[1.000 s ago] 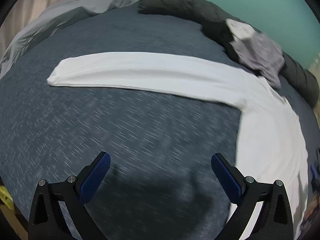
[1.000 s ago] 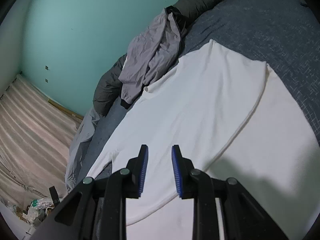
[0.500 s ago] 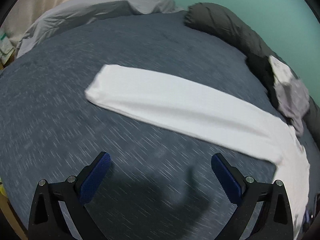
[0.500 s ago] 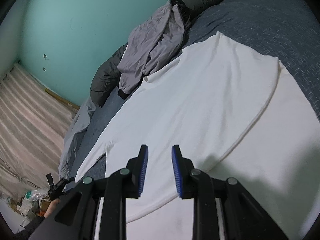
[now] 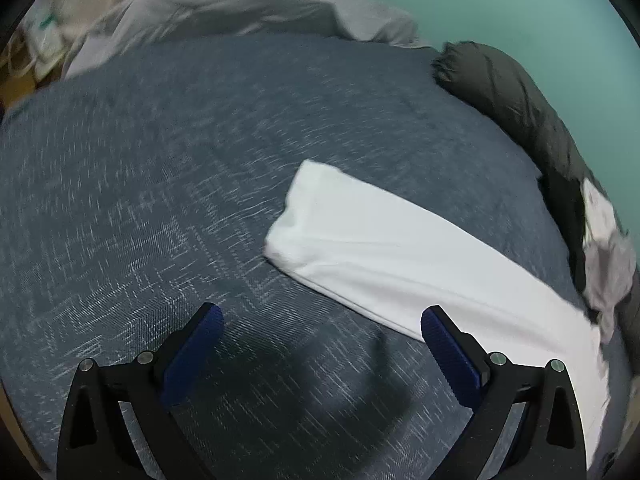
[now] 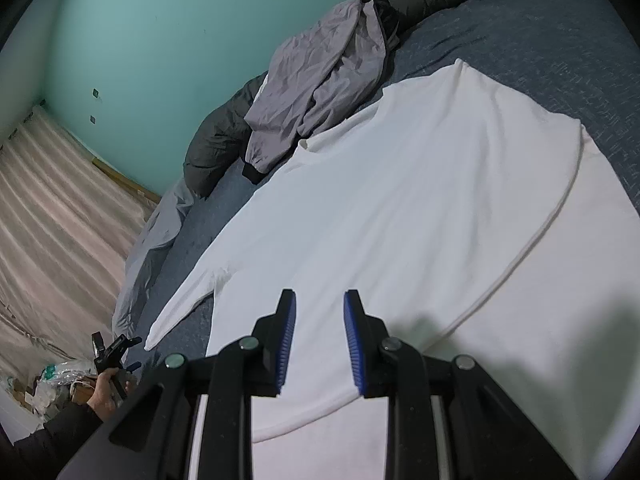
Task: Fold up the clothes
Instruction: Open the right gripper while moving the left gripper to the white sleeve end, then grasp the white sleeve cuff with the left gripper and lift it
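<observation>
A white long-sleeved shirt [image 6: 420,208] lies spread flat on the bed, one side folded in over its body. Its left sleeve [image 5: 380,256] stretches straight out across the cover and ends in a cuff [image 5: 304,200]. My left gripper [image 5: 320,314] hovers open, jaws wide, just short of that cuff, and nothing is between its pads. The right wrist view catches it small at the lower left, held by a hand [image 6: 102,394] in a dark sleeve. My right gripper [image 6: 320,298] hangs over the shirt's body with a narrow gap between its blue pads and no cloth in them.
The bed cover [image 5: 140,160] is blue-grey. A crumpled grey jacket [image 6: 320,80] lies on a dark padded coat [image 5: 512,96] along the teal wall. A light grey blanket [image 5: 240,4] bunches at the far end. A pale curtain [image 6: 48,220] and some clutter lie beyond the bed.
My left gripper has swept along the sleeve towards its cuff, and it has rolled. The right gripper has drifted a little over the shirt; its jaws stay the same.
</observation>
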Motion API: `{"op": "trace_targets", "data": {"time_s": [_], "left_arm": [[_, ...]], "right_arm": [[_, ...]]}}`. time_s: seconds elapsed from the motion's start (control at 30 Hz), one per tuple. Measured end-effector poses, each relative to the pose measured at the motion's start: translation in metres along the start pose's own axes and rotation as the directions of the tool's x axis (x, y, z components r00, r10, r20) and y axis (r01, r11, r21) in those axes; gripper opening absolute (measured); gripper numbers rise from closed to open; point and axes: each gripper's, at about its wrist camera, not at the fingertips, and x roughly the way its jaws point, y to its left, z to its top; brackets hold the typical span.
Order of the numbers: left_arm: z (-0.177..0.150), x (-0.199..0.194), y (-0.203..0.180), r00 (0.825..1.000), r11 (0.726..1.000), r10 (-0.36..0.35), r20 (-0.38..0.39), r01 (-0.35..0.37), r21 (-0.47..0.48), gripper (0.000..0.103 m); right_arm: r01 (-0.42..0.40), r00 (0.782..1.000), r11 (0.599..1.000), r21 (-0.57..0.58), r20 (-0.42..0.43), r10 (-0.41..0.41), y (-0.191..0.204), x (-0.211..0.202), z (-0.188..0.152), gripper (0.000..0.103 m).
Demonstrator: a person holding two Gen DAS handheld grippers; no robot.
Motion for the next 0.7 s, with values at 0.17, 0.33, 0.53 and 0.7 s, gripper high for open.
{"op": "trace_targets", "data": {"time_s": [0.17, 0.33, 0.53, 0.7], "left_arm": [[0.006, 0.013, 0.01, 1.0, 0.999, -0.013, -0.006, 0.013, -0.032, 0.096], [0.011, 0.021, 0.013, 0.999, 0.998, -0.038, 0.009, 0.038, -0.056, 0.081], [0.018, 0.033, 0.012, 0.999, 0.996, -0.051, 0.007, 0.051, -0.078, 0.066], [0.024, 0.036, 0.005, 0.998, 0.997, -0.058, 0.0, 0.058, -0.049, 0.013]], "right_arm": [[0.007, 1.0, 1.0, -0.006, -0.005, -0.007, 0.001, 0.003, -0.001, 0.024], [0.007, 1.0, 1.0, -0.009, -0.006, -0.007, 0.001, 0.005, -0.002, 0.024], [0.005, 1.0, 1.0, -0.007, 0.001, -0.005, 0.001, 0.005, -0.003, 0.024], [0.008, 1.0, 1.0, -0.006, 0.001, -0.008, 0.001, 0.006, -0.003, 0.024]]}}
